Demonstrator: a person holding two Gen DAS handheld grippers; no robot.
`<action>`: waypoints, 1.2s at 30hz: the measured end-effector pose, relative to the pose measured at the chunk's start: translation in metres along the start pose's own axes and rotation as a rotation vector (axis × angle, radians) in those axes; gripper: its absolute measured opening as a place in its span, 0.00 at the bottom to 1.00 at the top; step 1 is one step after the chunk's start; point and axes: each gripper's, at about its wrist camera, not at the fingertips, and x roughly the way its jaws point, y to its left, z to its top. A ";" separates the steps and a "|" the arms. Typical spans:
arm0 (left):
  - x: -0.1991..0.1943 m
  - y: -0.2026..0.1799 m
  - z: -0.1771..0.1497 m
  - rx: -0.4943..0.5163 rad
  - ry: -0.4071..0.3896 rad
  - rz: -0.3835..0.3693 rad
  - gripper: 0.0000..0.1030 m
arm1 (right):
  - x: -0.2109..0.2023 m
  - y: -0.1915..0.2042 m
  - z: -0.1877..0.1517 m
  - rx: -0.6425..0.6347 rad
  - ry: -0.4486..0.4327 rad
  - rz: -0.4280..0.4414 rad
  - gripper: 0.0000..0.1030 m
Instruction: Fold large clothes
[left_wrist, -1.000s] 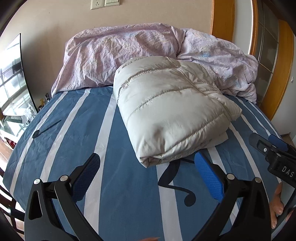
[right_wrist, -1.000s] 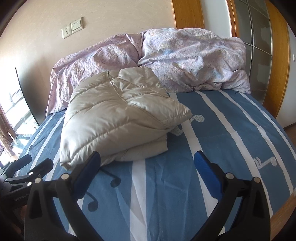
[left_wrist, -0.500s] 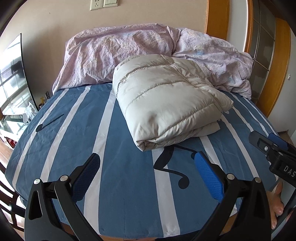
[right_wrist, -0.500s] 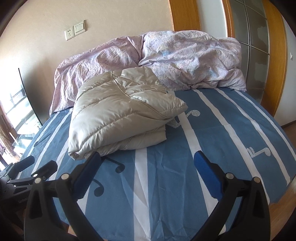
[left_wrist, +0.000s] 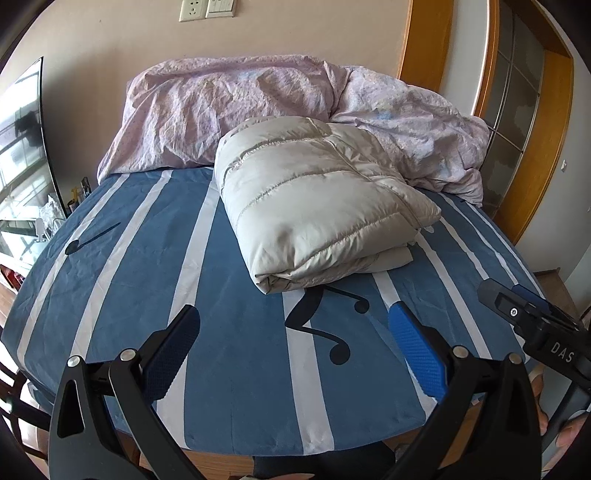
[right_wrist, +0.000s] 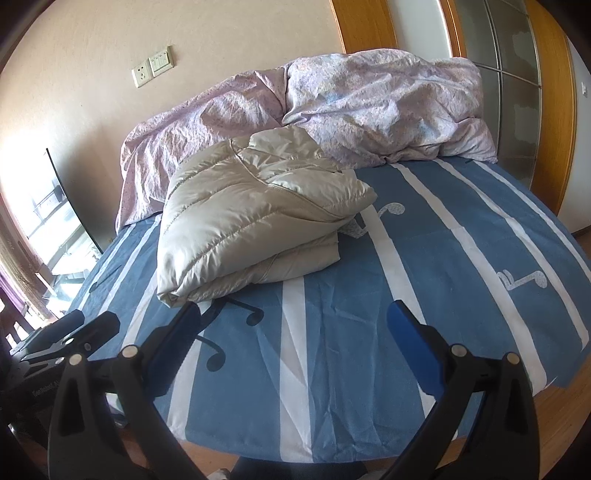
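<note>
Both views are bright and sharp, lit by daylight from the window (right_wrist: 40, 229) on the left side of each tool, which is overexposed to near white in the right wrist view. That light puts a sheen on the folded down jacket (left_wrist: 317, 206) ahead of the left gripper (left_wrist: 291, 350) and leaves soft shadow under its near edge. The wall (right_wrist: 221, 48) looks warm and evenly lit. Strong fisheye distortion bulges the bed sheet (right_wrist: 369, 332) into a dome and bends the door frame (left_wrist: 546, 140) at the right edge. Corners fall to black vignette. The right gripper (right_wrist: 295, 354) arms nearest the lens stay dark, slightly soft
</note>
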 end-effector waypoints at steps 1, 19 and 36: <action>-0.001 -0.001 0.000 -0.001 -0.001 0.000 0.99 | -0.002 0.000 -0.001 0.005 0.002 0.008 0.98; -0.007 0.010 -0.002 -0.054 0.012 -0.017 0.99 | -0.009 0.003 -0.002 0.006 0.016 0.068 0.98; -0.002 0.015 -0.003 -0.064 0.022 -0.019 0.99 | -0.004 0.000 -0.004 0.012 0.018 0.057 0.98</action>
